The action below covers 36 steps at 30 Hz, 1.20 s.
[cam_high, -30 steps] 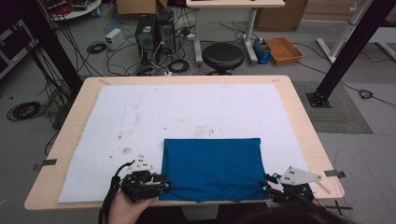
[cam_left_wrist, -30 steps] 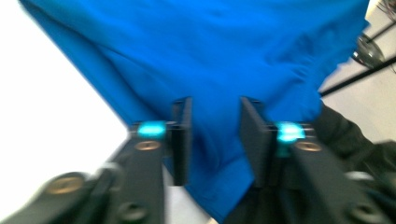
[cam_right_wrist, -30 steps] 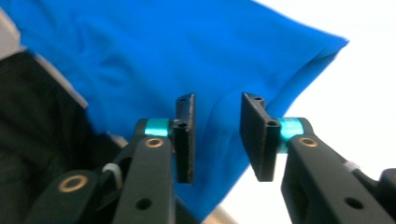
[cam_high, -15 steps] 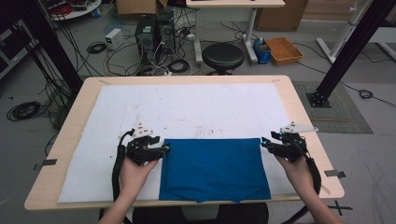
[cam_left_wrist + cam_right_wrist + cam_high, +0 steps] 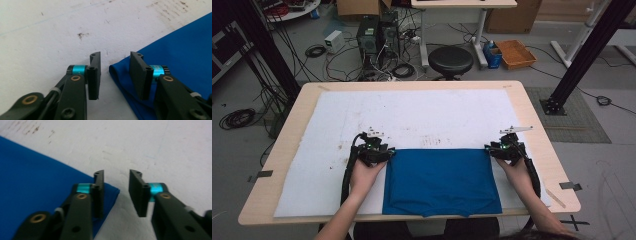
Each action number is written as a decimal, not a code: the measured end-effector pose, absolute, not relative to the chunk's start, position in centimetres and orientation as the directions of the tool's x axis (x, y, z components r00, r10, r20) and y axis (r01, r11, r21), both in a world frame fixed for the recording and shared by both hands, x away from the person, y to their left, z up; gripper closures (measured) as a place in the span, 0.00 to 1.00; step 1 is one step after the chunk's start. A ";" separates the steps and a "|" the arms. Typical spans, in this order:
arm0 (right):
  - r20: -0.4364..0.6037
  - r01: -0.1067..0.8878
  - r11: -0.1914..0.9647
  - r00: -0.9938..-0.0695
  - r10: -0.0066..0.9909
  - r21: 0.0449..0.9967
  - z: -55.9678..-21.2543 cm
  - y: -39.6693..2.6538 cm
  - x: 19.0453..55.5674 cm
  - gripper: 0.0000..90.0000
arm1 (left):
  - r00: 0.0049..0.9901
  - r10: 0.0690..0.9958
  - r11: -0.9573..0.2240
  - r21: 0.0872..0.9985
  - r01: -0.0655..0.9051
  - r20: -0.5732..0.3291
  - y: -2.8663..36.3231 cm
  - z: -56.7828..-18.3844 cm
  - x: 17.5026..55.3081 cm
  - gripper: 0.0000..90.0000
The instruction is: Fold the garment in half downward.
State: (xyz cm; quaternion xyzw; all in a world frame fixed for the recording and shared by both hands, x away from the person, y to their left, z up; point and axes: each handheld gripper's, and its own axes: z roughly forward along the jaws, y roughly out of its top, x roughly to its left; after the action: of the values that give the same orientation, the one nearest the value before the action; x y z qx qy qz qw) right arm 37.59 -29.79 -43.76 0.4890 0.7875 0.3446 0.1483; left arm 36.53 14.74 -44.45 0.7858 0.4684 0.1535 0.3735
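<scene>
The left gripper (image 5: pixel 113 75) stands over the far left corner of the cloth (image 5: pixel 441 180). Its jaws have just been closing but stay apart and grasp nothing: one jaw is over the white mat (image 5: pixel 412 120), the other over the blue fabric, and the rolled corner lies in the gap between them, untouched by the pads as far as the left gripper view tells. The right gripper (image 5: pixel 117 195) mirrors this at the far right corner. Its jaws too have just been closing and are not yet on the fabric; the corner tip pokes into the gap from under one jaw.

The cloth is a folded blue rectangle lying flat on the mat, at the middle of the counter's (image 5: pixel 542 130) near edge, its near hem just short of that edge.

The step in hand looks like pinching both far corners. To do it well, each gripper should slide a little inward so both pads straddle the corner, press down to catch every layer, then close together so the edge lifts evenly without skewing.
</scene>
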 end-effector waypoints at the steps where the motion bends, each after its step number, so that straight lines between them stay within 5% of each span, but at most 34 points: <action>1: 0.102 0.668 0.297 -0.489 0.866 0.682 -43.9 -29.7 37.5 0.84 | 0.513 0.853 -0.287 0.735 0.614 -0.096 14.6 -44.5 36.4 0.80; 5: 0.103 0.664 0.307 -0.503 0.858 0.681 -44.1 -29.6 37.2 0.96 | 0.526 0.842 -0.277 0.740 0.613 -0.120 14.6 -44.6 36.2 0.94; 10: 0.078 0.632 0.311 -0.509 0.857 0.710 -43.7 -29.9 37.4 0.97 | 0.536 0.837 -0.291 0.740 0.607 -0.110 14.7 -44.5 36.3 0.96; 32: 0.031 0.594 0.318 -0.502 0.865 0.739 -43.4 -29.1 42.4 0.97 | 0.511 0.857 -0.290 0.757 0.586 -0.067 14.6 -44.2 41.5 0.96; 36: 0.044 0.583 0.304 -0.506 0.861 0.753 -43.1 -29.3 42.3 0.90 | 0.492 0.869 -0.269 0.776 0.570 -0.060 14.8 -43.8 41.3 0.83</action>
State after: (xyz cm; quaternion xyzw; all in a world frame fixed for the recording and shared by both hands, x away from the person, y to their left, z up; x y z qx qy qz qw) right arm 42.29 -29.27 -43.13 0.4599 0.7852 0.3696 0.1882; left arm 41.28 14.76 -43.78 0.7727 0.4654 0.1935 0.3859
